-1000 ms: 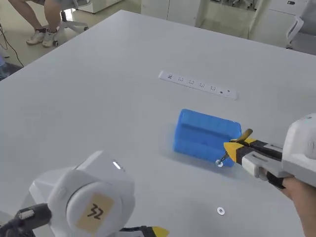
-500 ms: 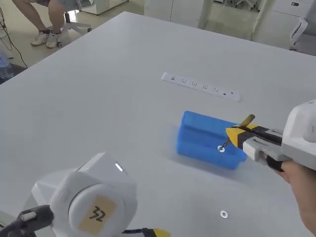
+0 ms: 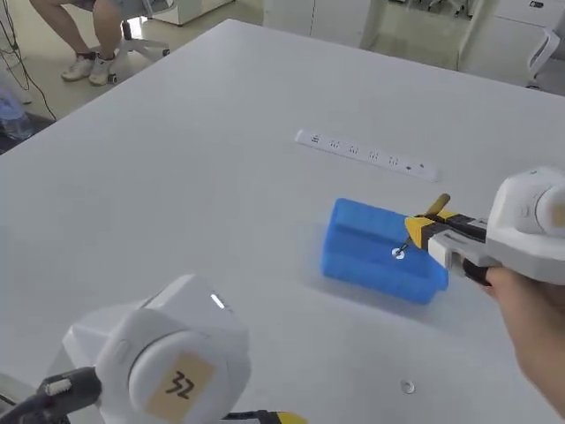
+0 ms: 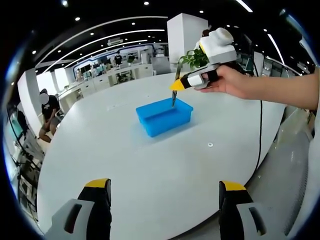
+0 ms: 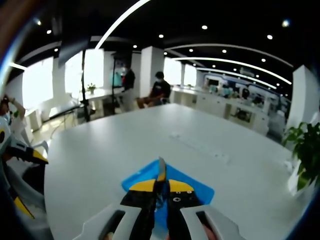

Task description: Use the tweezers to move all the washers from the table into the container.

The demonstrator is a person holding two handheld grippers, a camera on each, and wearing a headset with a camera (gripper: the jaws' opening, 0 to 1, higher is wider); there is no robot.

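The left hand-held gripper (image 4: 165, 184) hangs over the table (image 3: 221, 177), jaws spread wide and holding nothing. Further right, a washer (image 3: 398, 253) is pinched at the tip of the tweezers (image 3: 410, 238), above the inside of the blue container (image 3: 371, 276). The right hand-held gripper (image 3: 430, 234) is clamped on the tweezers. Best to ease the squeeze only once the tip is low between the walls, so the washer doesn't bounce out. Another washer (image 3: 407, 386) lies on the table.
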